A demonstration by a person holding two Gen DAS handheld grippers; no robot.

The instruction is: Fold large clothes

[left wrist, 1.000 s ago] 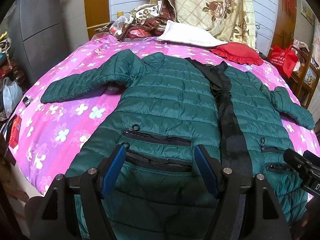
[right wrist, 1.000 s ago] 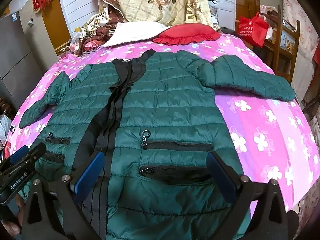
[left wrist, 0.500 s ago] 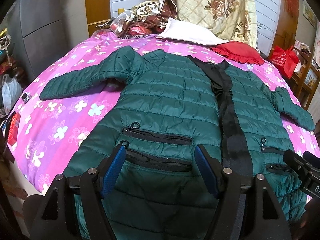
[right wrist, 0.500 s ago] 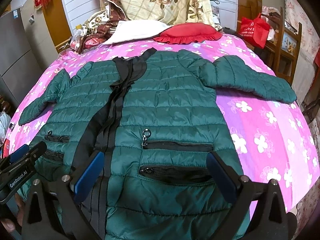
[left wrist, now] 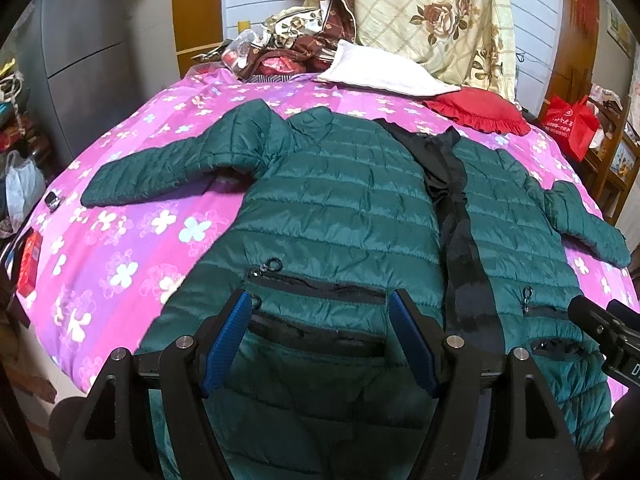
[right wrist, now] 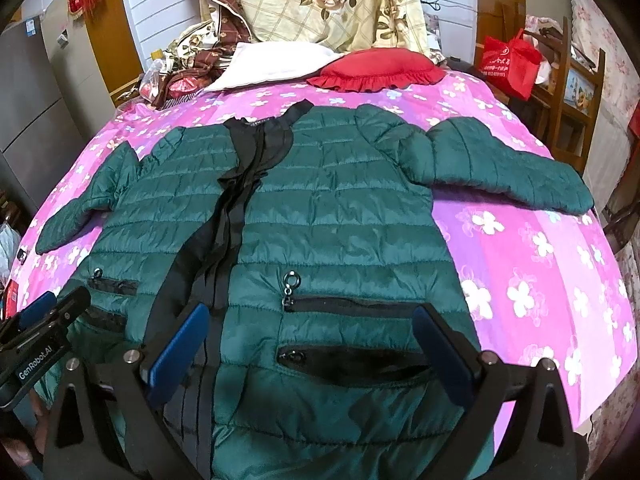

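A dark green quilted jacket point(left wrist: 344, 208) with a black front strip lies flat and face up on the pink flowered bed, both sleeves spread out; it also shows in the right wrist view point(right wrist: 340, 216). My left gripper point(left wrist: 320, 320) is open and empty, held above the jacket's left hem pockets. My right gripper point(right wrist: 308, 336) is open and empty above the right hem pockets. The tip of the right gripper shows at the left view's right edge point(left wrist: 600, 328). The left gripper shows at the right view's left edge point(right wrist: 40, 328).
The pink flowered bedsheet point(left wrist: 120, 232) covers the bed. A white pillow point(left wrist: 384, 72), a red cushion point(left wrist: 476, 112) and piled quilts point(left wrist: 432, 12) lie at the head. A red bag point(right wrist: 508, 60) and wooden furniture stand at the right. A grey cabinet point(left wrist: 84, 60) stands at the left.
Both grippers have lifted slightly and drifted over the jacket's hem; the jacket has not moved and both jaws stay open.
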